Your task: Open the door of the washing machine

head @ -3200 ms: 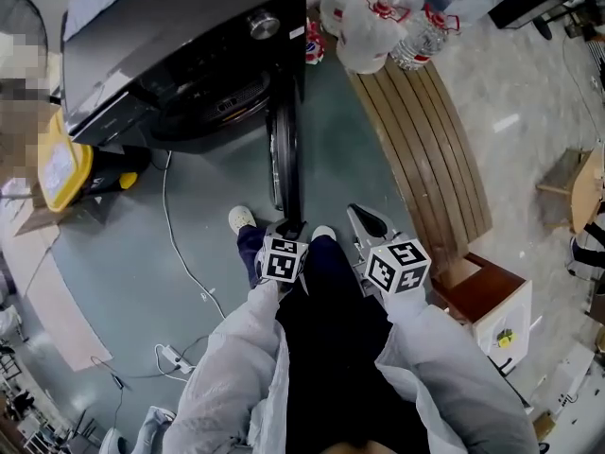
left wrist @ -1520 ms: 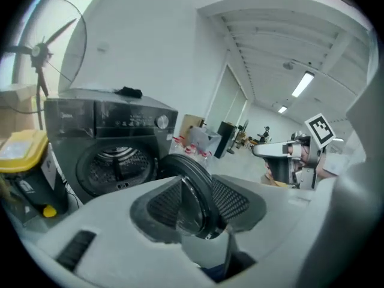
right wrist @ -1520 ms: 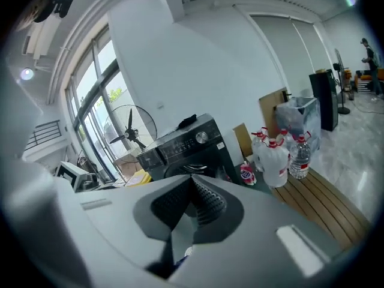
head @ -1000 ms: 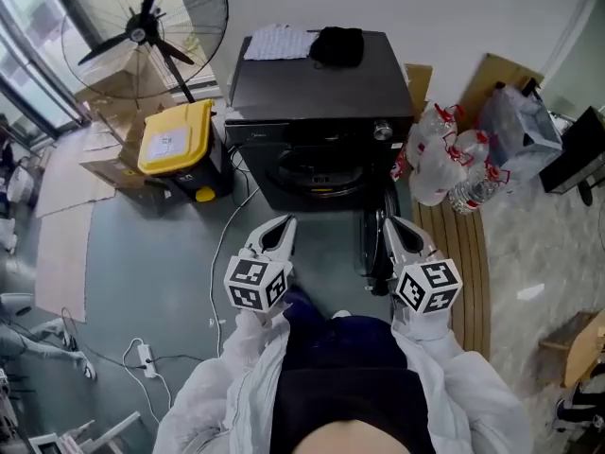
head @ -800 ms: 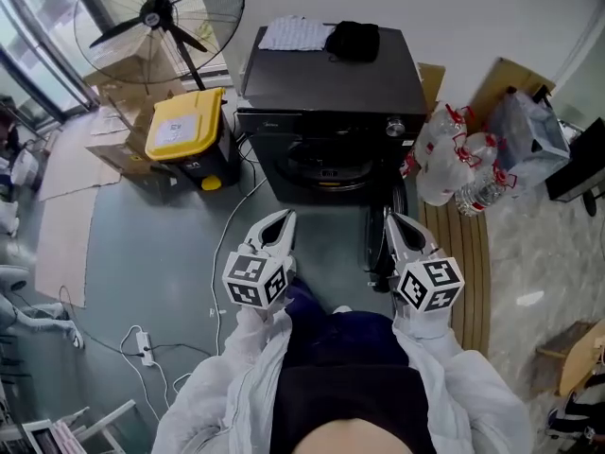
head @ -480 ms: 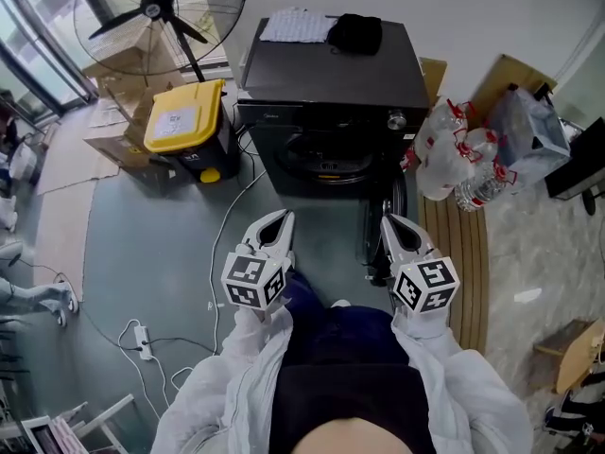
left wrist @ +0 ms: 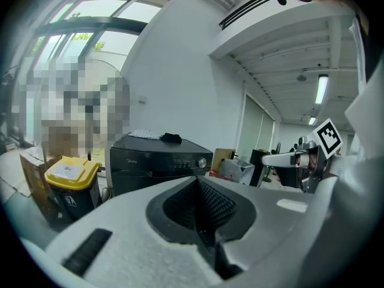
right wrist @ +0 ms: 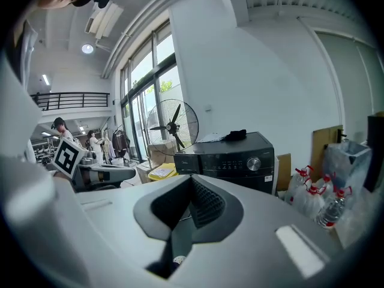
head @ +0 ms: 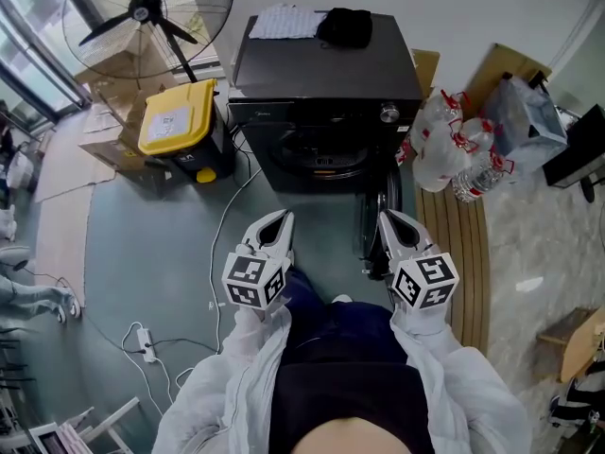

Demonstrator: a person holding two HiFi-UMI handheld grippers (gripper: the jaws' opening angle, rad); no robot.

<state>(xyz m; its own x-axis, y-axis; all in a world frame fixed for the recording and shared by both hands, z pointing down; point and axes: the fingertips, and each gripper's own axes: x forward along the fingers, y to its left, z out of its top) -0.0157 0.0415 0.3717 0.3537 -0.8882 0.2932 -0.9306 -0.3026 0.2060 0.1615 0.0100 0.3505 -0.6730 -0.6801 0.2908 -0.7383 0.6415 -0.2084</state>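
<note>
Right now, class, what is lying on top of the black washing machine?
On the washing machine, near its back edge, lie a white patterned sheet and a black crumpled bundle, side by side. Anything beneath them is covered.

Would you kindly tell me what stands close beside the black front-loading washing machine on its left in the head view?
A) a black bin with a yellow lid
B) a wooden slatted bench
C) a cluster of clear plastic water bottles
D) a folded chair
A: the black bin with a yellow lid sits close beside the left side of the black front-loading washing machine, whereas the clear plastic water bottles are on its right.
</note>
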